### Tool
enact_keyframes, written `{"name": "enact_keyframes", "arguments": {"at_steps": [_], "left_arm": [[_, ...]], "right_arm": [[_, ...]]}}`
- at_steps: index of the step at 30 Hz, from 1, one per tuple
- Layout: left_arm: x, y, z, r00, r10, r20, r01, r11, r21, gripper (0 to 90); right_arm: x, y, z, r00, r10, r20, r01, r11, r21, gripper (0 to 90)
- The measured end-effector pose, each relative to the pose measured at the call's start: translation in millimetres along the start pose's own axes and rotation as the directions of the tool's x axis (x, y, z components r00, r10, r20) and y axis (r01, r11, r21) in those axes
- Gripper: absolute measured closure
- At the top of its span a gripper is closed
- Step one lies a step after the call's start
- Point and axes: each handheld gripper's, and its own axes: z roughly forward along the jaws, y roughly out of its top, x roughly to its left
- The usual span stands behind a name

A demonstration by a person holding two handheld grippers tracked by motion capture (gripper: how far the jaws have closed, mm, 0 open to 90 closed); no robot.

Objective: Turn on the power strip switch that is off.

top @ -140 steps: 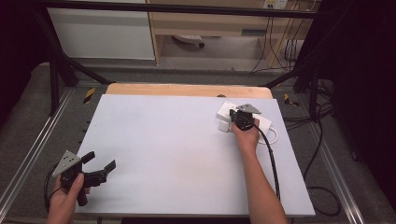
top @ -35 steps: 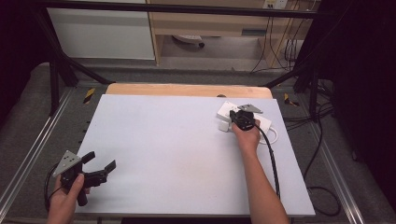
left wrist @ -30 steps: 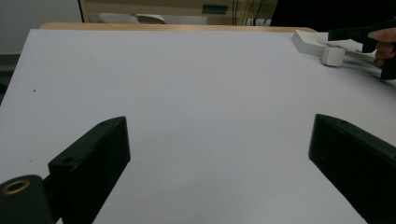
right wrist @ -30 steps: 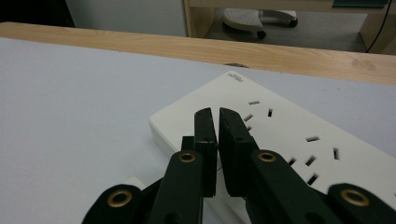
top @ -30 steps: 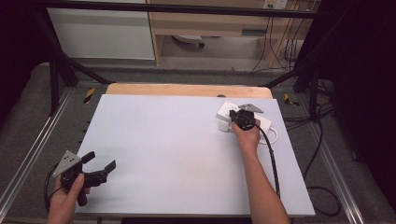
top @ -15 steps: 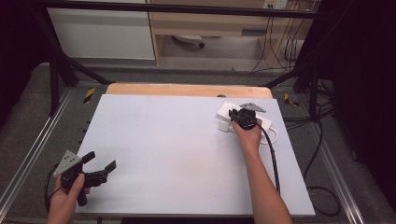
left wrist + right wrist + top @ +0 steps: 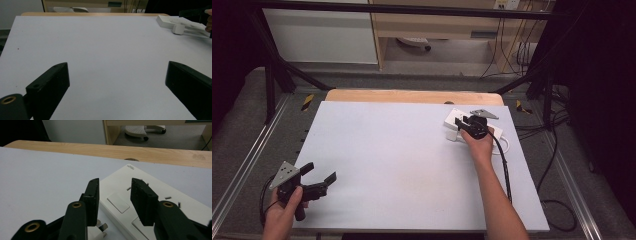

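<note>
The right gripper (image 7: 464,122) is held over the white power strip (image 7: 455,121) at about two o'clock on the table (image 7: 412,165). In the right gripper view its jaws have just been opening and stand partly apart, with nothing pressed between them; the power strip (image 7: 150,202) is seen through the gap, and a small white plug (image 7: 96,231) lies at seven o'clock of the jaws, just beside the strip (whether it touches cannot be told). The strip is set close to the table's far right corner, near the wooden edge (image 7: 412,96) at twelve o'clock. The left gripper (image 7: 319,181) is held at eight o'clock near the front left edge, its jaws wide and empty. Between the two grippers a broad bare stretch of table is left.
</note>
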Motion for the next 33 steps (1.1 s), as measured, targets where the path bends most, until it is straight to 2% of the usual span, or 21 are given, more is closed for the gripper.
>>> {"name": "enact_keyframes", "arguments": {"at_steps": [4, 8, 18, 22, 28, 33], "left_arm": [[-0.5, -0.1, 0.3, 1.0000, -0.001, 0.001, 0.001, 1.0000, -0.001, 5.4], [-0.5, -0.1, 0.3, 1.0000, 0.002, 0.000, -0.002, 1.0000, 0.000, 5.4], [-1.2, -0.3, 0.8, 1.0000, 0.003, 0.001, -0.003, 1.0000, 0.003, 5.4], [-1.5, -0.3, 0.9, 1.0000, 0.004, 0.002, -0.004, 1.0000, 0.004, 5.4], [-1.6, -0.2, 0.8, 1.0000, 0.007, 0.000, -0.007, 1.0000, 0.005, 5.4], [-1.5, -0.1, 0.5, 0.9999, 0.010, -0.001, -0.010, 0.9999, 0.006, 5.4]], "right_arm": [[-0.1, 2.0, -2.1, 0.9999, 0.012, -0.004, -0.011, 1.000, 0.004, 49.2], [0.0, 4.4, -5.7, 0.9993, 0.036, -0.011, -0.036, 0.999, 0.018, 34.9], [2.2, 11.6, -23.1, 0.9991, 0.034, -0.026, -0.033, 0.999, 0.028, 12.6], [3.5, 13.4, -32.8, 0.9992, 0.030, -0.027, -0.029, 0.999, 0.013, 8.9], [6.2, 12.7, -47.4, 0.9991, 0.017, -0.038, -0.016, 1.000, 0.026, 5.6], [10.3, 9.8, -62.2, 0.9977, 0.003, -0.067, 0.000, 0.999, 0.035, 4.4]]}}
